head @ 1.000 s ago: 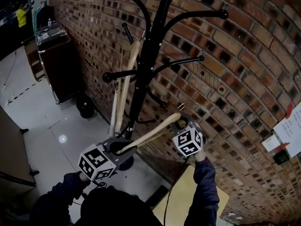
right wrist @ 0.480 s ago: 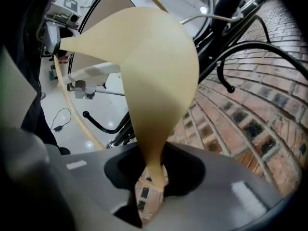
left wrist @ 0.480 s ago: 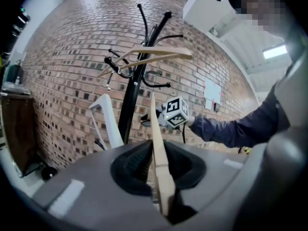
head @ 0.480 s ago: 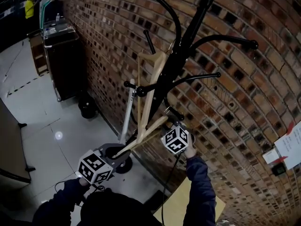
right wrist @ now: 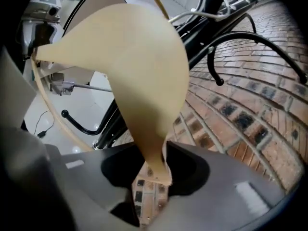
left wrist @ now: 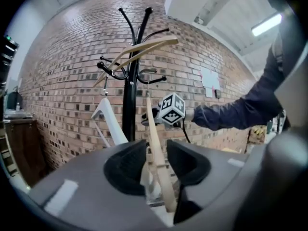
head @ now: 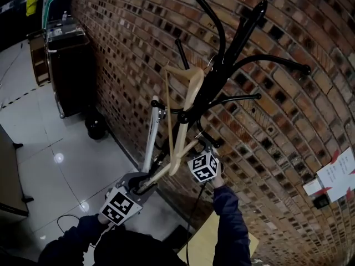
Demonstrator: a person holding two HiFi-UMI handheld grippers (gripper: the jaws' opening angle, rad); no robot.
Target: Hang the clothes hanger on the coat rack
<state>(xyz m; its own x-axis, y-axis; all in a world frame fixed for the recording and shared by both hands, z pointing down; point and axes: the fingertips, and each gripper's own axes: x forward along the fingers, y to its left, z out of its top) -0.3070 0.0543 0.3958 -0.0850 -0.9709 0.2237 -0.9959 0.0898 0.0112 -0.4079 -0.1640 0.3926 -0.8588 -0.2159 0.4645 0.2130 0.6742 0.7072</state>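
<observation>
Opening around one tip of the wooden hanger [left wrist: 149,119], the left gripper [left wrist: 156,162] has its jaws apart, with a slim gap on either side of the wood. The hanger slants up to the right gripper [right wrist: 151,165], whose jaws are opening too, the other tip loose between them. Just behind, a white hanger [head: 151,140] and a second wooden hanger [head: 188,93] hang on the black coat rack [head: 222,60], which stands against the brick wall [head: 288,126].

The glossy floor [head: 39,159] (pale tiles) bears the coat rack [head: 228,54], cabinet [head: 72,73] and bin [head: 95,125].
</observation>
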